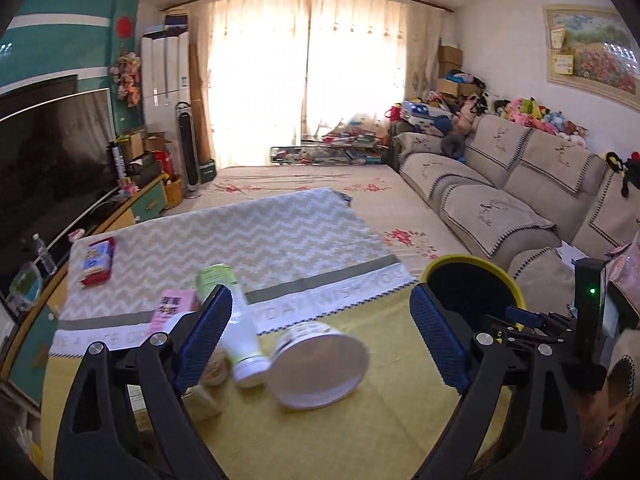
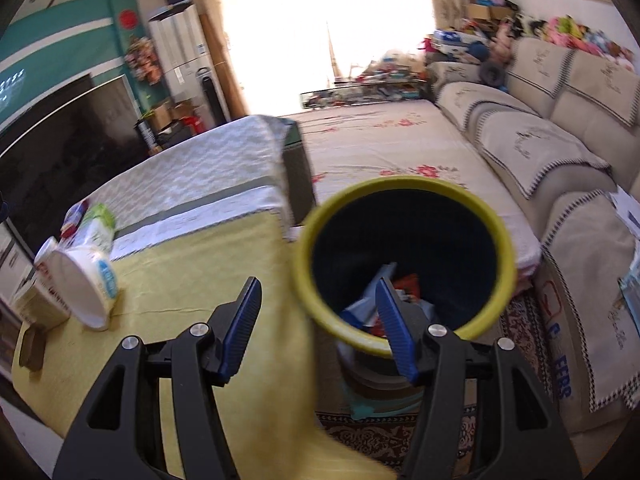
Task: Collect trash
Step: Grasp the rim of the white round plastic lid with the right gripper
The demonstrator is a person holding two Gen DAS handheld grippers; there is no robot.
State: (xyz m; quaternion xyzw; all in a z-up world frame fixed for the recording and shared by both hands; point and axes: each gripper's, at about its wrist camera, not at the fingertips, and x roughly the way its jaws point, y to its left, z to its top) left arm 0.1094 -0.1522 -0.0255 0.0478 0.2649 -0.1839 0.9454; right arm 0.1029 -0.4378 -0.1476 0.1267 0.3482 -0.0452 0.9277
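Trash lies at the table's (image 1: pixel 360 420) left end: one red packet (image 1: pixel 96 260), one pink box (image 1: pixel 172 308), one white bottle (image 1: pixel 236 328), one tipped cup (image 1: pixel 320 364). Left tongs (image 1: pixel 320 336) spread wide and empty above them, seemingly choosing. Right tongs (image 2: pixel 320 328) half-open, empty, over one yellow-rimmed bin (image 2: pixel 404 264) placed beside the table for drops.

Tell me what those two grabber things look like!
Both are black plastic. The left gripper and the right gripper each have two fingers faced with ribbed blue pads, joined to black arms with triangle cut-outs by shiny silver bolts. In the left wrist view, a black box with a small green light stands on the right one.
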